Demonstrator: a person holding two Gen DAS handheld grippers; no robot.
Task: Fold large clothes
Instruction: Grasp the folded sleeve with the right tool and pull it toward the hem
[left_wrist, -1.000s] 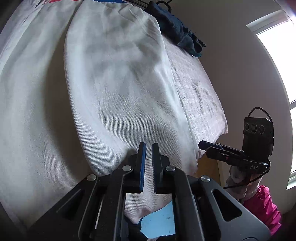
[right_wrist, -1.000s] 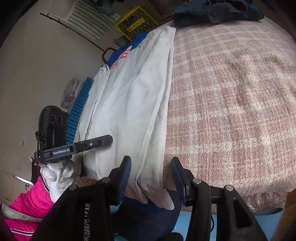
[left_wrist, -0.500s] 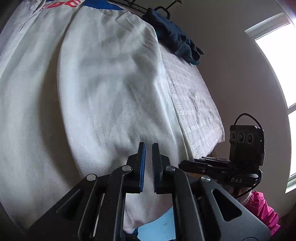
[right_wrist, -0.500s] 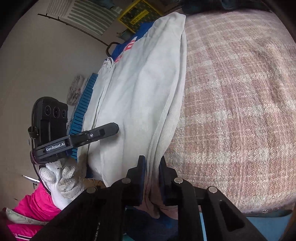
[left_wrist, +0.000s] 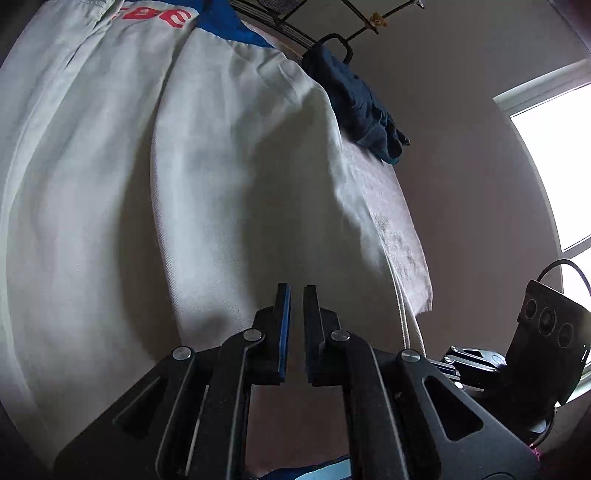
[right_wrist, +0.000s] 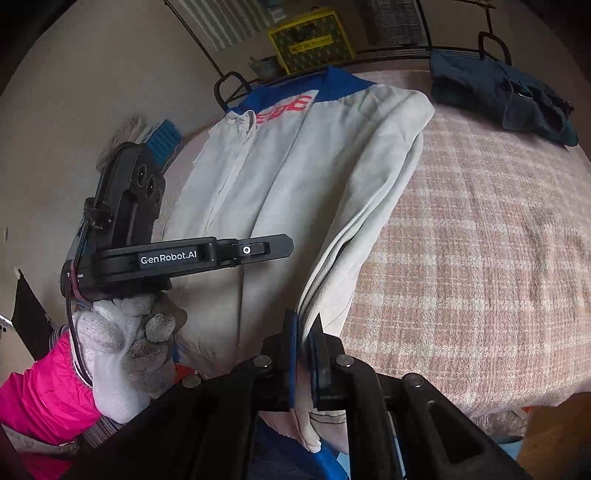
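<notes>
A white jacket (left_wrist: 221, 184) with a blue collar and red letters lies front up on the bed (right_wrist: 480, 240). In the right wrist view the jacket (right_wrist: 295, 166) has its right side raised. My right gripper (right_wrist: 304, 321) is shut on that ribbed bottom edge, and the cloth hangs out below the pads. My left gripper (left_wrist: 296, 291) is shut low on the jacket's other side, with white cloth bunched at its pads. From the right it shows as a black left gripper (right_wrist: 288, 245) over the jacket, held by a gloved hand (right_wrist: 122, 339). The right gripper (left_wrist: 458, 354) shows at the lower right of the left wrist view.
A dark blue garment (right_wrist: 498, 92) lies at the bed's far right corner, below a metal rack. A yellow crate (right_wrist: 310, 40) stands behind the bed's head. A pink sleeve (right_wrist: 40, 398) is at the lower left. A bright window (left_wrist: 561, 155) is on the right wall.
The right jaws closed on the jacket's bottom edge and lifted it. Both grippers moved up the bed toward the collar, which now shows in both views.
</notes>
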